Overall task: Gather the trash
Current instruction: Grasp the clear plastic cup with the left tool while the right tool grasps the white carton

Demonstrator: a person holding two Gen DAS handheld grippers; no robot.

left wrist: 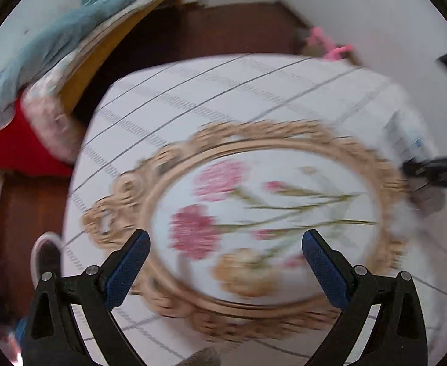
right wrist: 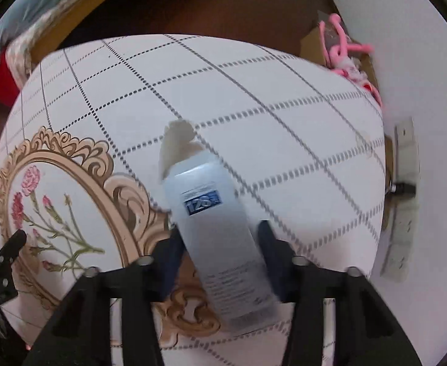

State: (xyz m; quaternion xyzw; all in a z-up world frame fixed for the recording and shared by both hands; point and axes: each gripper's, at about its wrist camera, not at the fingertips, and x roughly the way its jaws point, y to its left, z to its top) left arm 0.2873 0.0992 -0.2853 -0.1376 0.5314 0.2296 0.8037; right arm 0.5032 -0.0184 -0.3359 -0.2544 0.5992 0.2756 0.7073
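Note:
My right gripper (right wrist: 220,241) is shut on a white plastic bottle (right wrist: 214,213) with a blue label; it lies lengthwise between the fingers above the table, its pale cap (right wrist: 177,140) pointing away. The bottle also shows blurred at the right edge of the left wrist view (left wrist: 406,134), with the right gripper's black finger (left wrist: 437,174) below it. My left gripper (left wrist: 226,244) is open and empty, hovering over the flower medallion (left wrist: 254,213) printed on the tablecloth. Part of the left gripper shows at the left edge of the right wrist view (right wrist: 3,259).
The table wears a white checked cloth (right wrist: 254,91) with a gold-framed flower print. A cardboard box (right wrist: 342,48) holding pink hangers stands past the far right corner by the wall. A bed with blue and red bedding (left wrist: 25,76) is at the left. A shoe (left wrist: 46,256) is on the dark wooden floor.

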